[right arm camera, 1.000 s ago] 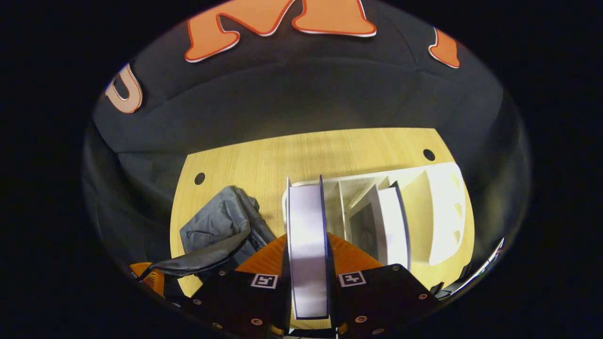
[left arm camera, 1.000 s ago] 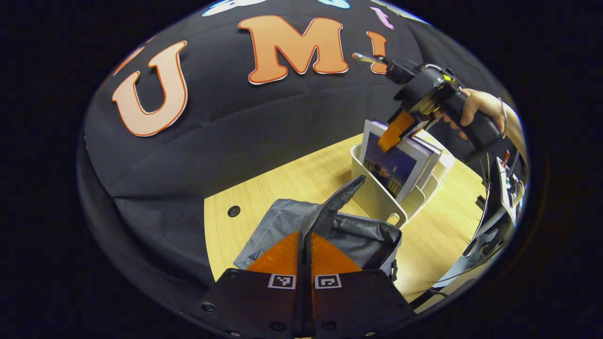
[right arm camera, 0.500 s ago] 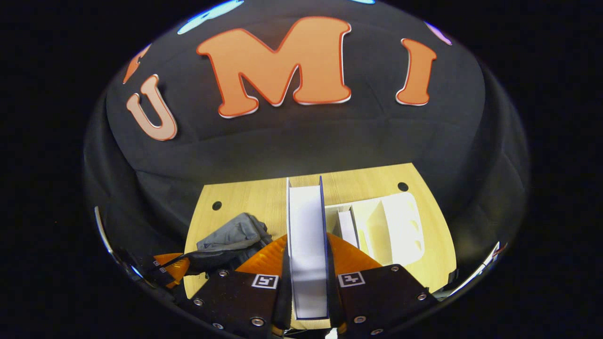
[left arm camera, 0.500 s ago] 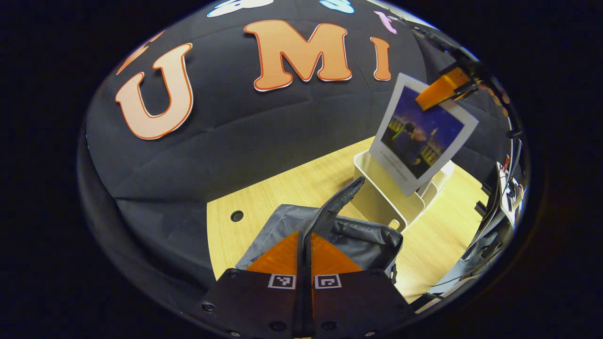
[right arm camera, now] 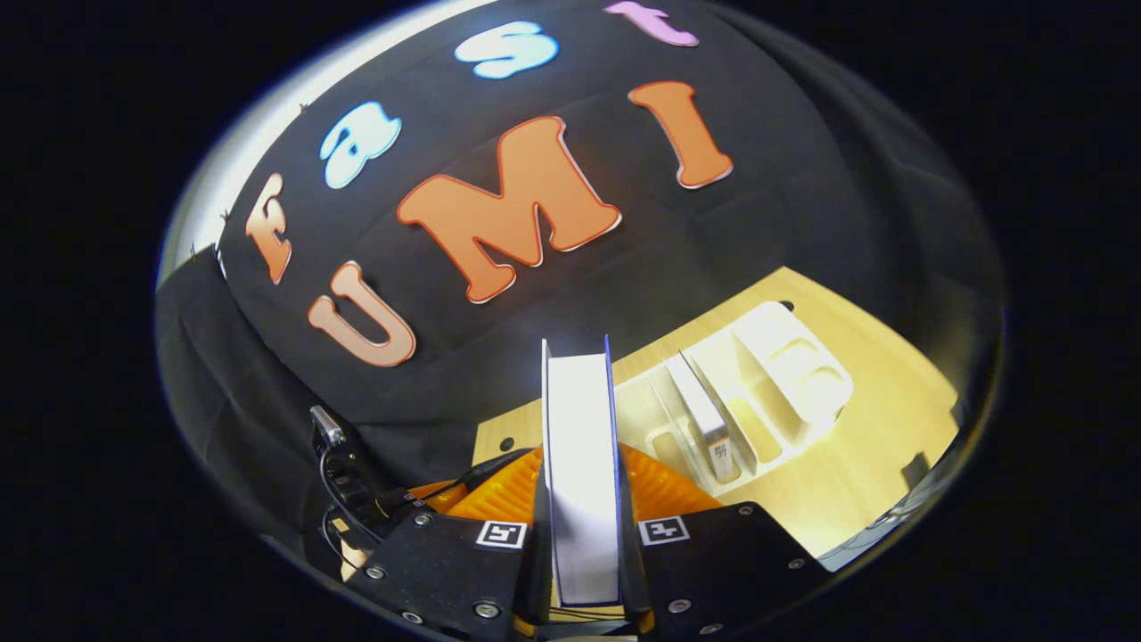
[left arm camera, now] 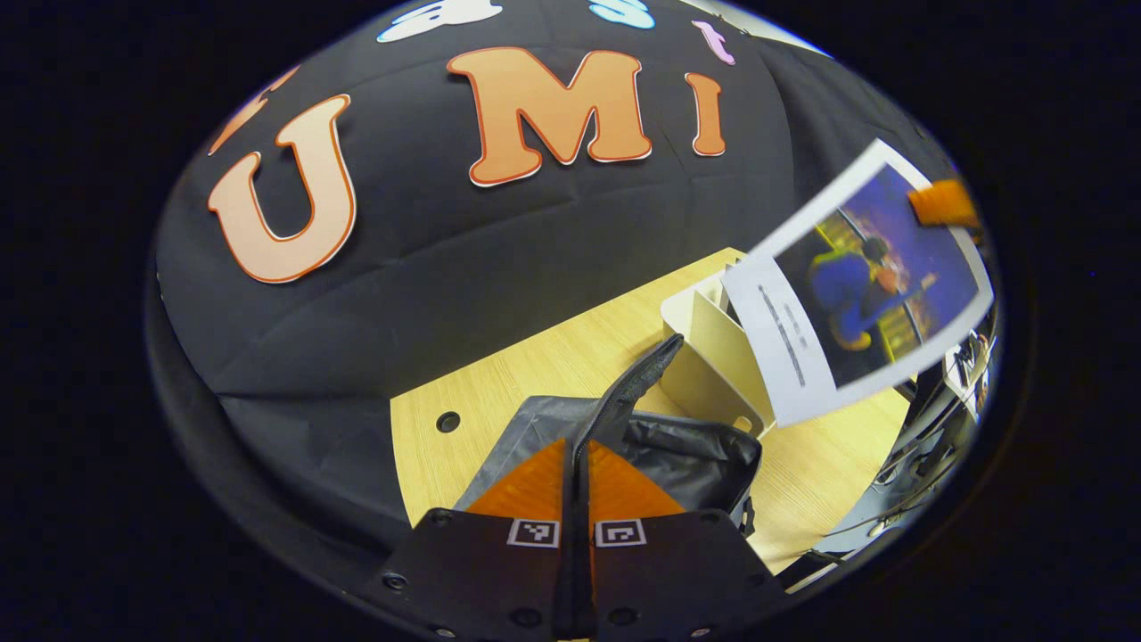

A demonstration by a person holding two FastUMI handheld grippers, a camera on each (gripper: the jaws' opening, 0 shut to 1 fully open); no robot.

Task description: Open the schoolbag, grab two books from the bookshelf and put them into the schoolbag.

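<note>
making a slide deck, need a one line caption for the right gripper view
Right gripper clamps a book by its covers, lifted above the white bookshelf where one book remains.

table (left arm camera: pixel 535 366): pale wood, 1 round hole (left arm camera: pixel 447 421) near edge | cables (left arm camera: pixel 927 455): past right edge

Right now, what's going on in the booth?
A person is packing a schoolbag. The right gripper is clamped on a book, held in the air clear of the white bookshelf, where another book stands in a slot. The left gripper is shut on the grey schoolbag's strap, pulling it up; the bag's mouth looks open. The first book isn't in the bag yet.
</note>
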